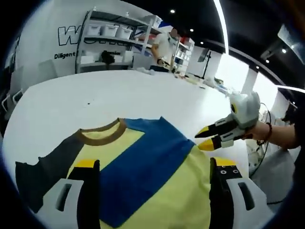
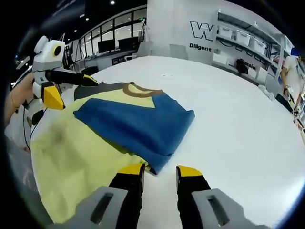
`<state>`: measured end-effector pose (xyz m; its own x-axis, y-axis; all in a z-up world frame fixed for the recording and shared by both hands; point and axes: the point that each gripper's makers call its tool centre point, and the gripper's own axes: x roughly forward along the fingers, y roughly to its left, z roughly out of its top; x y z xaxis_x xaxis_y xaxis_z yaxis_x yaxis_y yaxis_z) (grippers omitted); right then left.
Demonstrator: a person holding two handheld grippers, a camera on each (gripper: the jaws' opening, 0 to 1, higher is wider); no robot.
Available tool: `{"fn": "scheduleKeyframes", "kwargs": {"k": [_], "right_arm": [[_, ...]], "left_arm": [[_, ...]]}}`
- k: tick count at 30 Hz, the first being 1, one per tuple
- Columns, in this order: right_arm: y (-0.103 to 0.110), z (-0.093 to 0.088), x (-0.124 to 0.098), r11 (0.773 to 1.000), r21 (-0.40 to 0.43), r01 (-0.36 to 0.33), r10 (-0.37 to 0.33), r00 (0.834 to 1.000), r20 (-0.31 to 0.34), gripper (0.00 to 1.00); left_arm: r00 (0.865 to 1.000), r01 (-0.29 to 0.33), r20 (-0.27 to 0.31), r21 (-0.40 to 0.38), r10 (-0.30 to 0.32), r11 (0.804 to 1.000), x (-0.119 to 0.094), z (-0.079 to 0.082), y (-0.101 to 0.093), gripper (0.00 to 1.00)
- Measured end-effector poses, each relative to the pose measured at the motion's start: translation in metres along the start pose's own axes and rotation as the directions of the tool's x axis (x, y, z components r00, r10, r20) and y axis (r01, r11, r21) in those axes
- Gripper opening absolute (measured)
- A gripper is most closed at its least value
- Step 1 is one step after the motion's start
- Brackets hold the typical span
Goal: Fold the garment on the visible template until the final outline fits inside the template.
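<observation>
mid-fold: blue sleeve laid across yellow shirt on white table.
left gripper and right gripper both apart, empty; next, probably gripping the dark sleeve to fold inward.

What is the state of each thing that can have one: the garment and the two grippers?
garment: lying on the white table, blue sleeve folded across the yellow body, dark sleeve spread out.
left gripper: open, over the garment, holding nothing.
right gripper: open, at the folded blue edge.

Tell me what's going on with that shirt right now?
Both hand-held grippers, left and right, open, holding nothing. Yellow cotton T-shirt flat on white table, blue part folded over. Nothing in the way.
</observation>
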<state>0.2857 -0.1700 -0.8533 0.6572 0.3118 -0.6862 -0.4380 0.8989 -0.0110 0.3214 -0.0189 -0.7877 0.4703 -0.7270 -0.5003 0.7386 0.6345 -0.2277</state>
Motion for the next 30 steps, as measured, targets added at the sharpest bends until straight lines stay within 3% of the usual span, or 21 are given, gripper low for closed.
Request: {"fn": "scheduleKeyframes", "kwargs": {"k": [6,18,21,30], "right_arm": [[0.001,-0.001,0.002,1.000,-0.005,0.000,0.000,1.000,0.002,0.19],[0.000,-0.004,0.003,1.000,-0.012,0.003,-0.003,1.000,0.001,0.17],[0.000,-0.005,0.004,1.000,-0.009,0.003,-0.003,1.000,0.004,0.17],[0.003,-0.005,0.007,1.000,-0.017,0.003,-0.003,1.000,0.007,0.15]], "left_arm": [[1.000,0.020,0.011,0.003,-0.020,1.000,0.020,0.014,-0.001,0.93],[0.999,0.050,-0.002,0.007,-0.050,0.999,0.056,0.022,0.000,0.91],[0.998,0.055,-0.024,0.036,-0.054,0.998,0.068,0.022,-0.002,0.90],[0.998,0.065,-0.016,0.060,-0.064,0.996,0.096,0.029,-0.002,0.88]]}}
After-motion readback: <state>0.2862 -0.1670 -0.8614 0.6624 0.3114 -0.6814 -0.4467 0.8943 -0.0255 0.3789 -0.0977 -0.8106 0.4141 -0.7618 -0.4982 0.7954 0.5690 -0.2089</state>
